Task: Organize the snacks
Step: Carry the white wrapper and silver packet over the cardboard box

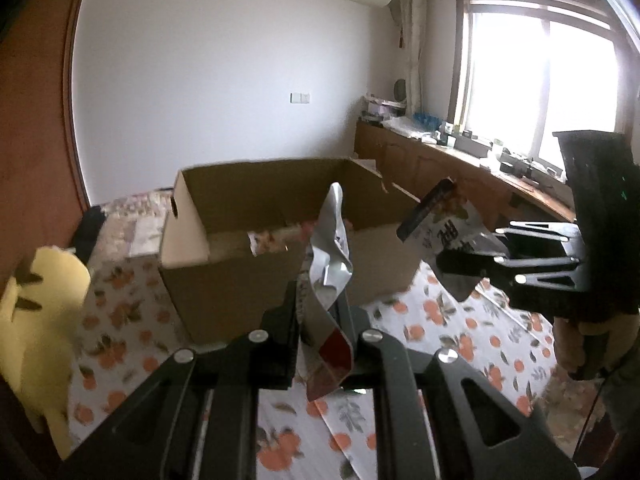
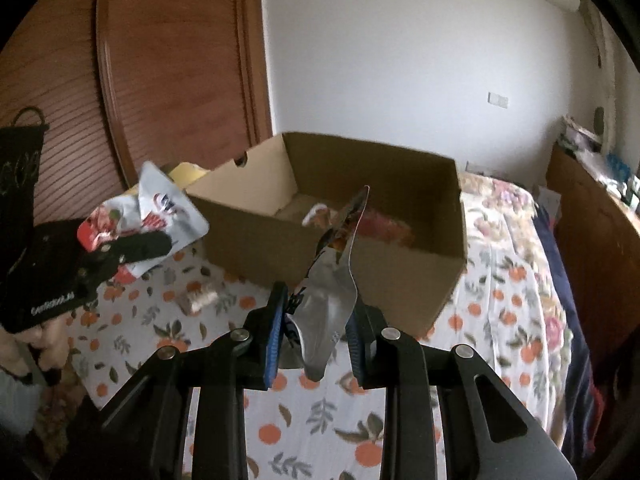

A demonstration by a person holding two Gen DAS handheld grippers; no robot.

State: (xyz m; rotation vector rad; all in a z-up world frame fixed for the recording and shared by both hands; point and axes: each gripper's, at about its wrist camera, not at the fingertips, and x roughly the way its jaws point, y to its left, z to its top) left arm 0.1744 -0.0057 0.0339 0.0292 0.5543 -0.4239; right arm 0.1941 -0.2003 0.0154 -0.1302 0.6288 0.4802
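the left gripper (image 1: 322, 320) is clamped on a red-and-white snack packet (image 1: 330, 264), held in the air just before the cardboard box (image 1: 240, 216). the right gripper (image 2: 320, 320) is clamped on a silver snack pouch (image 2: 334, 280), also raised near the box over the orange-print tablecloth (image 2: 320, 432).

Both wrist views look forward and slightly down, close to the box (image 1: 256, 216) (image 2: 332, 216). The left one sits at its left front, the right one at its right front. Each catches the other gripper beside the box.
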